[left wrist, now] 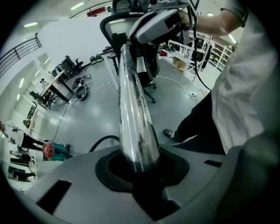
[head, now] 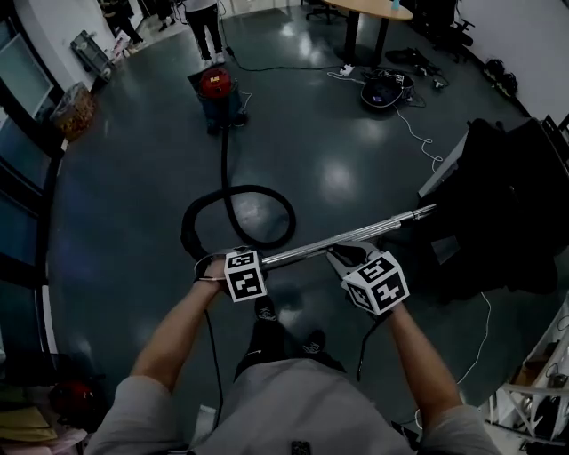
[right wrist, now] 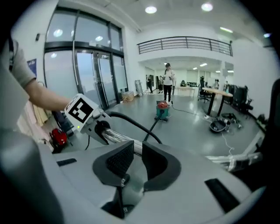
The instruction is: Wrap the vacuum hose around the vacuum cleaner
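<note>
The red vacuum cleaner (head: 214, 85) stands far off on the dark floor, and is also visible as vacuum cleaner (right wrist: 162, 109). Its black hose (head: 233, 213) runs toward me and lies in one loop on the floor. The chrome wand (head: 356, 235) stretches from my left gripper (head: 267, 262) toward the right. My left gripper (left wrist: 138, 164) is shut on the wand (left wrist: 133, 109), which points straight out of its jaws. My right gripper (head: 347, 259) sits at the wand's middle. In the right gripper view the right gripper (right wrist: 137, 146) shows a narrow empty gap, with the wand (right wrist: 116, 136) crossing just beyond the tips.
A person (head: 204, 27) stands just behind the vacuum cleaner. A black chair draped in dark cloth (head: 507, 209) is close on my right, beyond the wand's tip. White cables (head: 416, 129) and a round dark object (head: 384, 89) lie near a desk (head: 373, 11). Glass walls (head: 22, 178) run along the left.
</note>
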A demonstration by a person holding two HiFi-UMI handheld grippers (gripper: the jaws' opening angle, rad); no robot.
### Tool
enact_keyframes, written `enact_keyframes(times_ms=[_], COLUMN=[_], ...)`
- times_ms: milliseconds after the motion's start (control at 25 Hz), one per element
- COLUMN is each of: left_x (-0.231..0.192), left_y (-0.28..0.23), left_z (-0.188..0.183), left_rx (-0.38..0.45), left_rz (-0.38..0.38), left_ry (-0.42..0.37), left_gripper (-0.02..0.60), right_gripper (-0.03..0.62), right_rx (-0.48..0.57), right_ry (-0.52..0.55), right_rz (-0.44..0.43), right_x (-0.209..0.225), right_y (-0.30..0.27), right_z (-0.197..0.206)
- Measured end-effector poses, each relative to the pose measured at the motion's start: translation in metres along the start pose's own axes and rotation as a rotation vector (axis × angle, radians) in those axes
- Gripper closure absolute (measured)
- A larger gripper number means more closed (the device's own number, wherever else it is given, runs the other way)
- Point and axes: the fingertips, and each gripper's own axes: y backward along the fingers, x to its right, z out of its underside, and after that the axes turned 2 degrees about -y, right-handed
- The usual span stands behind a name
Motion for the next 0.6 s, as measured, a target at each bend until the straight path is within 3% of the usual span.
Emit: enact_keyframes(times_ms=[120, 280, 440, 600], left_x=[-0.017, -0.047, -0.079, -0.105], left_y=[0.006, 0.010, 0.012, 0.018], left_z=[0.014, 0.030, 0.042, 0.062], left_rx=[0.040, 0.074, 0.096, 0.129], left_rz=[-0.018, -0.054, -0.081, -0.096], left_ry=[0.060, 0.105, 0.128, 0.166], left_gripper=[0.469, 0.469, 0.469, 0.469], right_gripper=[0.531, 0.526, 0.390, 0.353], right_rx=[0.021, 0.021, 0.071, 0.100], right_ry=[-0.082, -0.139, -0.297, -0.492], right_rz=[-0.016, 0.026, 0.008, -0.056], right_x=[-0.002, 0.008, 0.020, 0.018], right_y=[-0.018, -0.045, -0.083, -0.126], right_z=[-0.017, -0.032, -0.057, -0.083])
